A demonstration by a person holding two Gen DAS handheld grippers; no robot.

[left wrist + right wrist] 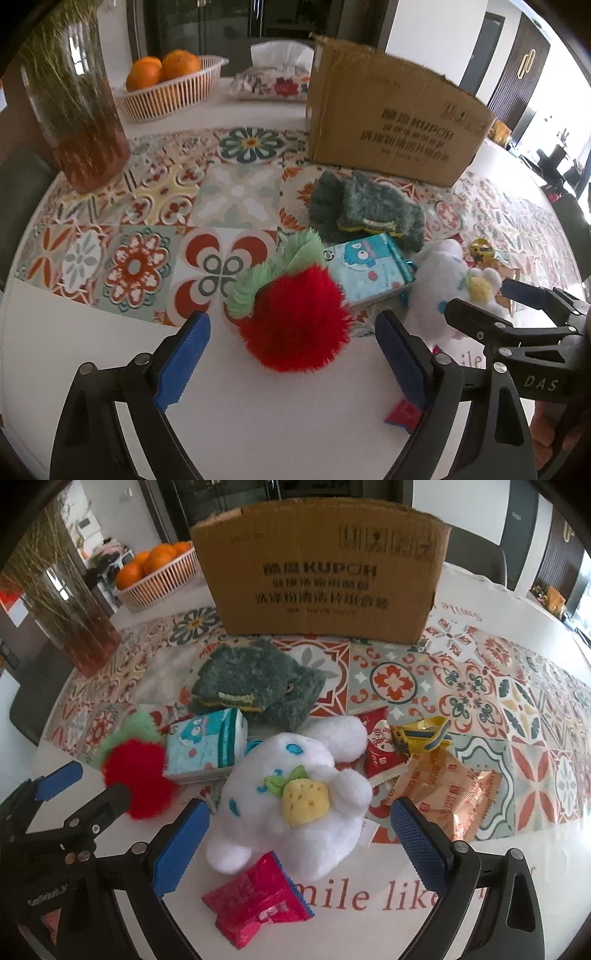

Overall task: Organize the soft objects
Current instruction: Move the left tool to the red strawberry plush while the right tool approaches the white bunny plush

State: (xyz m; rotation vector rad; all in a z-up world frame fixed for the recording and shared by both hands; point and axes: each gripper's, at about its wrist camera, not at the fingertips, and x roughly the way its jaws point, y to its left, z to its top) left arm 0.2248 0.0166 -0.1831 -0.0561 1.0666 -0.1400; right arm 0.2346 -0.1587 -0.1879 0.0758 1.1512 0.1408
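We have the left gripper (291, 354) spread wide around the fluffy red plush strawberry with green leaf tuft (295, 317), which lies on the desk (92, 343) at the near edge of the patterned tile runner; the blue pads are not touching it. The right gripper (295, 843), also released, straddles the white plush bunny holding a yellow strawberry (295, 797) just beside it. Behind both lie a dark green fuzzy plush (258, 690) and the brown cardboard box (321, 572), probably where these go.

We judge both toys light, squashy and hard to damage, with long fur that may slip. We would pinch the strawberry across its round red body. Its long axis runs away from us, leaves pointing toward the box. The bunny lies lengthwise too, ears away; we would squeeze its middle.
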